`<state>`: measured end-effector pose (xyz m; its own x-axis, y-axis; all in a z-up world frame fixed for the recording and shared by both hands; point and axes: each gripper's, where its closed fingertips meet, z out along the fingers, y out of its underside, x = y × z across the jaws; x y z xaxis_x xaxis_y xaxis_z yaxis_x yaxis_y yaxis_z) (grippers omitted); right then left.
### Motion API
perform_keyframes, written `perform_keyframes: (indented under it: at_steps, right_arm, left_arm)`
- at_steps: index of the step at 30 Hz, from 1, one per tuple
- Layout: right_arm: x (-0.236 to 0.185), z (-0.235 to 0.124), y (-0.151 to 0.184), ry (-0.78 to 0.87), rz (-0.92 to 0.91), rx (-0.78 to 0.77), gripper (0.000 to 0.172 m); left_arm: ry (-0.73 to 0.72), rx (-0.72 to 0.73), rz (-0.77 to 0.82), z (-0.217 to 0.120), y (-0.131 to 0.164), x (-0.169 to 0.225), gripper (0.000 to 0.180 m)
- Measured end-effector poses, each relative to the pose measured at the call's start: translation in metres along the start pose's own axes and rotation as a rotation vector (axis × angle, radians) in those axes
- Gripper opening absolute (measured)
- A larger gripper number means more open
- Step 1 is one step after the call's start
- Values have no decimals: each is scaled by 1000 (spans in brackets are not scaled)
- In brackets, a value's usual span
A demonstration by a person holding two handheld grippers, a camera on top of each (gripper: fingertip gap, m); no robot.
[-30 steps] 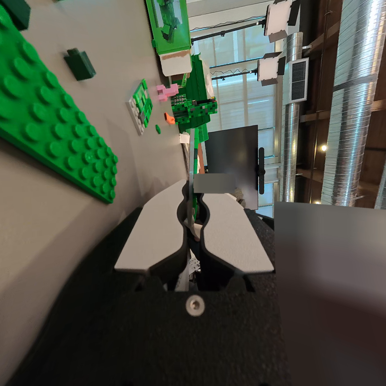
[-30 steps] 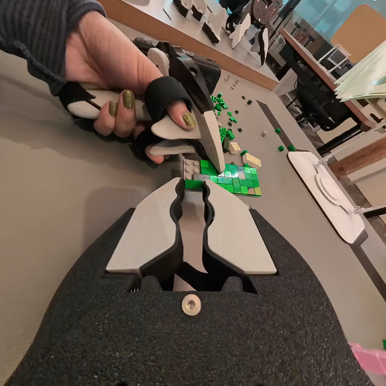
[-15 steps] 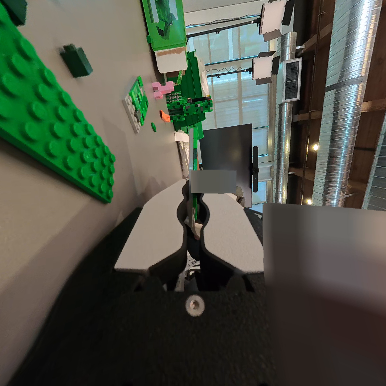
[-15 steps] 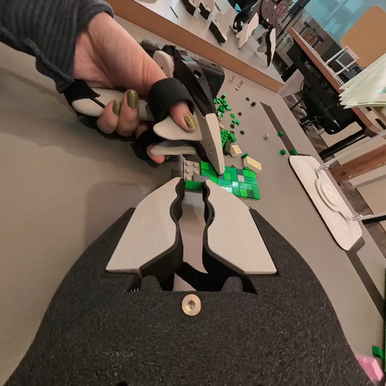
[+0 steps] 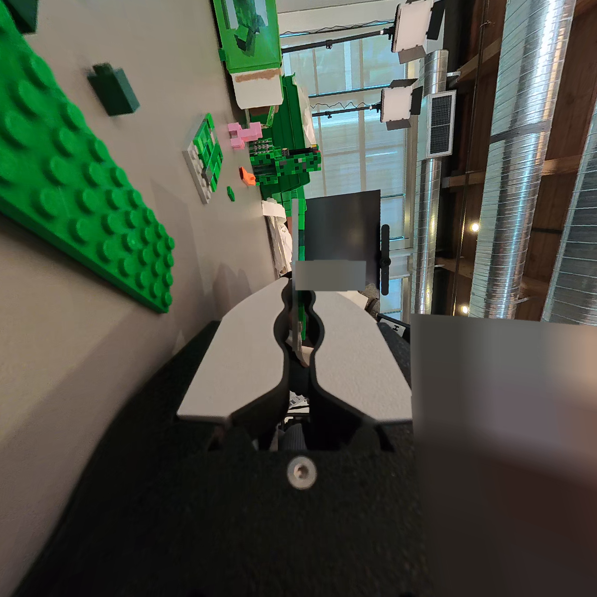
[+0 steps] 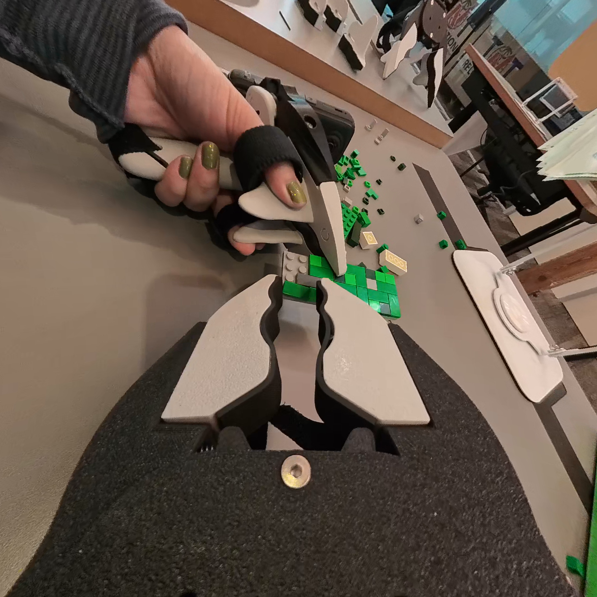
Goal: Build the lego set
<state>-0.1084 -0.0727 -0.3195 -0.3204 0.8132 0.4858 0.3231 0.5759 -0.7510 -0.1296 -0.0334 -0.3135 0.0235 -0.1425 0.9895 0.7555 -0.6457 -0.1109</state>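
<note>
Two claws, one plate. The grey plate with green tiles (image 6: 371,290), centre of the right wrist view, is clenched edge-on by the left gripper (image 5: 298,290), with one finger (image 6: 332,226) seen on top. It is probably held flat and steady that way, close to the table (image 6: 97,290). The right gripper (image 6: 297,284) is released, its tips set either side of the plate's near edge with nothing pinched. Loose bricks (image 6: 352,168) are scattered beyond.
</note>
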Motion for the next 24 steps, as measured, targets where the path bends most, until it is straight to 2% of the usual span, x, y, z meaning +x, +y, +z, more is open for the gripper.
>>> perform_keyframes:
  at_steps: [14, 16, 21, 24]
  right_arm:
    - [8, -7, -8, 54, -1, 65, 20]
    - [14, -9, -12, 77, 75, 86, 20]
    - [20, -17, -7, 32, 455, 148, 20]
    - [26, -22, 7, 60, 507, 127, 20]
  left_arm:
    - [3, -2, 6, 0, 0, 0, 6]
    - [3, -2, 7, 0, 0, 0, 6]
    - [5, 1, 12, 0, 0, 1, 6]
    - [6, 3, 15, 0, 0, 1, 6]
